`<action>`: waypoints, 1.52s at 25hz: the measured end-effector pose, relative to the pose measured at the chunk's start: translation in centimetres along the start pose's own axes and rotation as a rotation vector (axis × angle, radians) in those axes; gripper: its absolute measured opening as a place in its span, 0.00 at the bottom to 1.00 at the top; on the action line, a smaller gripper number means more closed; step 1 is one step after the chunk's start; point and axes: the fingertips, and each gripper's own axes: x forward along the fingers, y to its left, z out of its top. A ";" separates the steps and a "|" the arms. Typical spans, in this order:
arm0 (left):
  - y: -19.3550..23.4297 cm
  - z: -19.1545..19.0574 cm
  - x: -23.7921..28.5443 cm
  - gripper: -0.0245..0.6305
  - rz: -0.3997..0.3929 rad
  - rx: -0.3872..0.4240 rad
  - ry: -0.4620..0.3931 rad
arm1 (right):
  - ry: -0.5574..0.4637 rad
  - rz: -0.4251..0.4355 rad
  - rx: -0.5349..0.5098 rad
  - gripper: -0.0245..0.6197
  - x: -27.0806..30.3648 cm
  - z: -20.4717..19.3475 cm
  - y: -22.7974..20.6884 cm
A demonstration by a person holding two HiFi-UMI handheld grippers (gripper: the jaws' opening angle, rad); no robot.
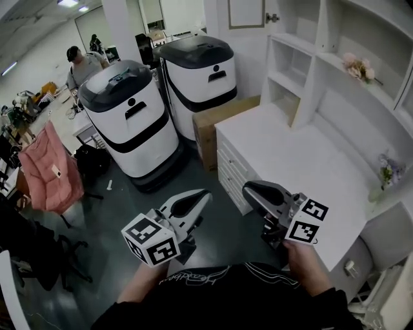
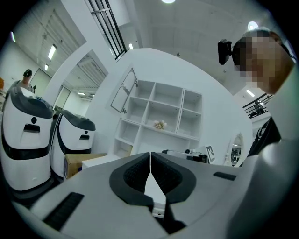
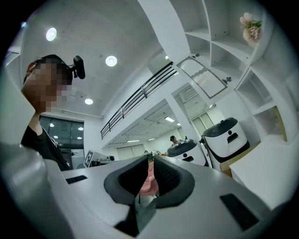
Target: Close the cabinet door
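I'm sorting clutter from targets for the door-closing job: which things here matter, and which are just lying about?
For the job: cabinet door, standing open; left gripper and right gripper, both shut, empty.
Lying about: cardboard box, pink chair, white machines, flowers.

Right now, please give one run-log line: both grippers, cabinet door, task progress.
left gripper: shut, empty | right gripper: shut, empty | cabinet door: open, untouched | task: not done

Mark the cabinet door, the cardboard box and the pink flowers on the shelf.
cabinet door [image 2: 123,89], left gripper view, middle of its panel
cardboard box [image 1: 224,113], head view, its top
pink flowers [image 1: 357,66], head view, the blooms
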 end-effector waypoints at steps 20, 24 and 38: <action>16.1 7.9 14.8 0.08 -0.168 0.062 -0.001 | -0.094 -0.117 -0.090 0.14 8.7 8.7 -17.4; 20.4 10.9 19.2 0.08 -0.226 0.048 -0.008 | -0.104 -0.169 -0.117 0.14 11.4 11.9 -22.0; 34.6 19.6 31.9 0.08 -0.327 0.096 -0.065 | -0.127 -0.308 -0.156 0.14 18.6 17.2 -35.1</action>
